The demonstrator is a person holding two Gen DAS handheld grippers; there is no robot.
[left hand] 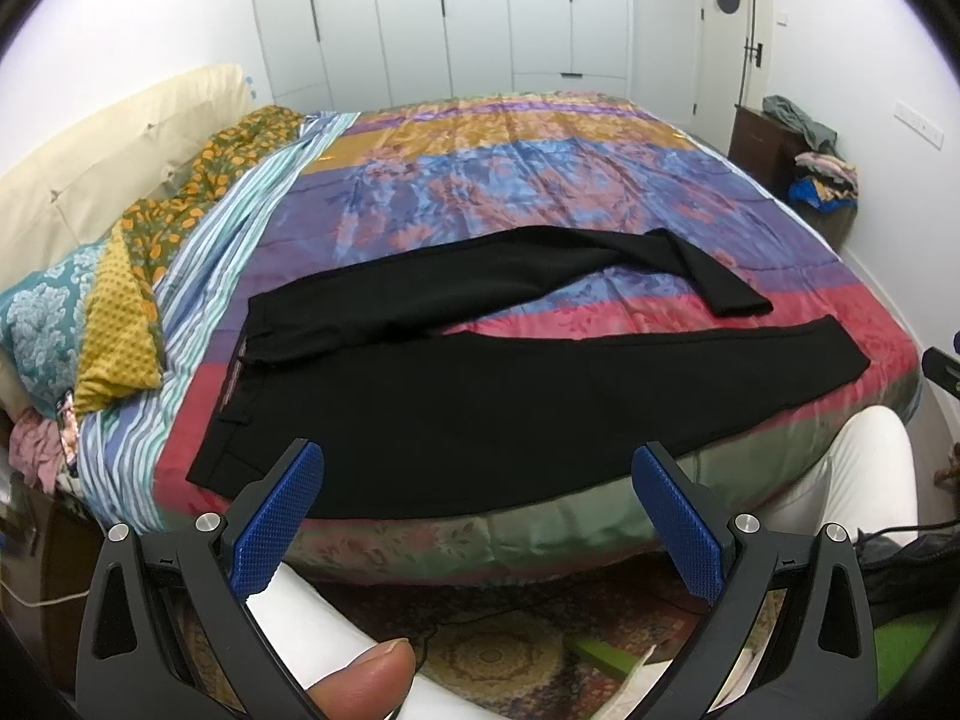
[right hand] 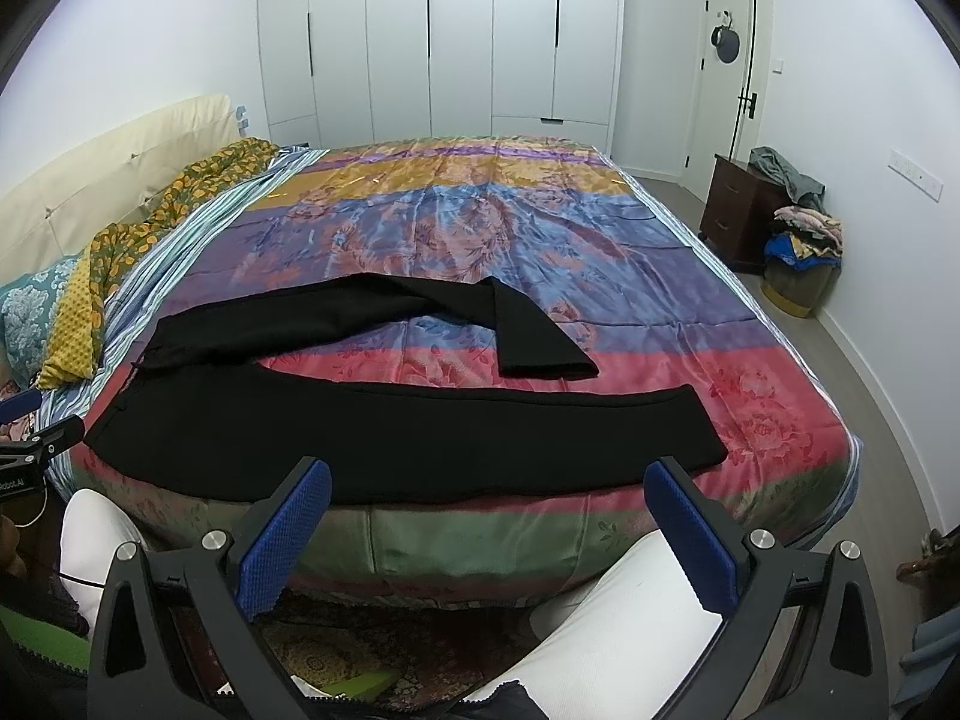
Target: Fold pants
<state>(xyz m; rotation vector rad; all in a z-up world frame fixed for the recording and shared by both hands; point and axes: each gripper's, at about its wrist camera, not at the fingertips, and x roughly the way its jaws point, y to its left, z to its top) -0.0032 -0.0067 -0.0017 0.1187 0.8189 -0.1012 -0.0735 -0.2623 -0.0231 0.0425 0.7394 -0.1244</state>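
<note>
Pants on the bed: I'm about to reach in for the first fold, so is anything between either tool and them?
Nothing visible. The black pants lie spread on the bedspread, both open tools just short of the near edge.

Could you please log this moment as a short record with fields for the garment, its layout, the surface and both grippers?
garment: black pants, unfolded
layout: waistband toward the pillows; near leg lies straight along the bed edge, far leg bends back toward it at the cuff
surface: multicolored bedspread
left gripper: jaws open, holding nothing, short of the pants
right gripper: jaws open, holding nothing, short of the pants
fold progress: none visible yet
</note>
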